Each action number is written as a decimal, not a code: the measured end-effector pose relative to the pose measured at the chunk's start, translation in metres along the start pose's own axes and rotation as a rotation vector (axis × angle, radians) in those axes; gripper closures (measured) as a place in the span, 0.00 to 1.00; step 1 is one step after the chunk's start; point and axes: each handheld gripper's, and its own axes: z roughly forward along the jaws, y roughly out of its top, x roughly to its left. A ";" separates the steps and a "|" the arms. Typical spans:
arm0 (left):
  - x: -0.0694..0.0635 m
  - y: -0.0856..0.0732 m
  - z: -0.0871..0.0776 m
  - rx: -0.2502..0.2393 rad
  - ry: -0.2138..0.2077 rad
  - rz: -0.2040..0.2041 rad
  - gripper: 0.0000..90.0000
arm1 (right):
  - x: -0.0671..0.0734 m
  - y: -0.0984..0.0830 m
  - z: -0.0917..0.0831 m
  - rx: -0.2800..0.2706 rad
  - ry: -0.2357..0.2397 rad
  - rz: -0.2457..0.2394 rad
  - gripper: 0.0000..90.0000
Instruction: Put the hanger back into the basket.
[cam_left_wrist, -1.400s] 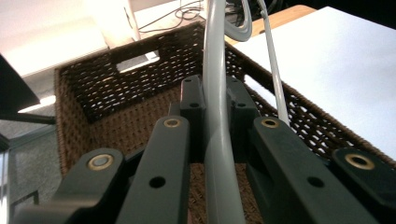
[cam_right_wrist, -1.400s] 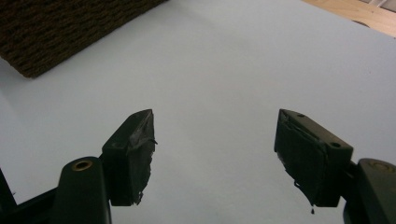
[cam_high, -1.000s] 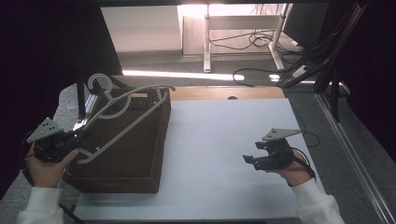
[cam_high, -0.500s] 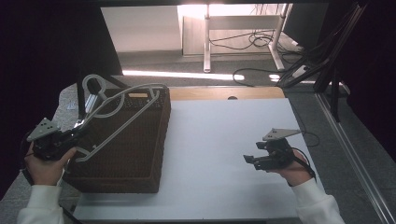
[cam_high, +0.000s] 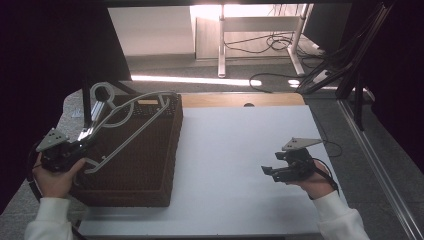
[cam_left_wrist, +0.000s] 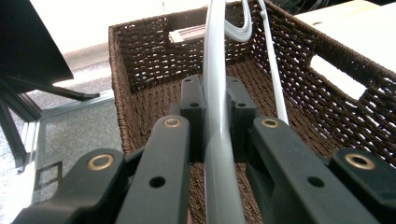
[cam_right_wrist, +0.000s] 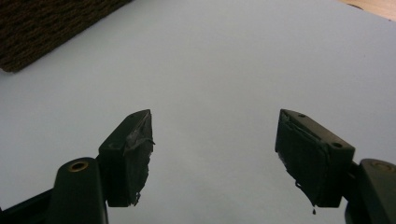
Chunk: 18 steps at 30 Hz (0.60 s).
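Observation:
A pale grey clothes hanger (cam_high: 161, 94) slants across the top of a dark brown wicker basket (cam_high: 150, 170) at the table's left, its hook at the far left corner. My left gripper (cam_high: 79, 146), at the basket's near left edge, is shut on the hanger's lower end. In the left gripper view the hanger's bar (cam_left_wrist: 217, 116) runs up between the pads of that gripper (cam_left_wrist: 215, 88), with the basket's inside (cam_left_wrist: 140, 51) below. My right gripper (cam_high: 268, 171) hovers open over the white table at the right. Its jaws (cam_right_wrist: 215, 149) stand wide apart with nothing between them.
The white tabletop (cam_high: 235, 150) stretches between the basket and my right hand. A corner of the basket (cam_right_wrist: 46, 23) shows in the right gripper view. Beyond the table's far edge are a wooden strip (cam_high: 240, 100), desk legs and cables on the floor.
My left gripper has sunk a little with the hanger, bringing it closer to the basket. The right gripper has kept still.

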 end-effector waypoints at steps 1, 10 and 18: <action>0.001 -0.001 0.001 0.003 0.000 0.000 0.90 | -0.001 0.000 0.000 0.001 -0.001 -0.001 0.31; 0.001 -0.002 0.007 0.033 -0.032 0.046 0.88 | -0.002 -0.001 0.000 0.003 -0.007 0.008 0.31; -0.006 0.000 0.004 0.069 -0.043 0.030 0.49 | -0.003 -0.001 0.000 0.005 -0.010 0.006 0.31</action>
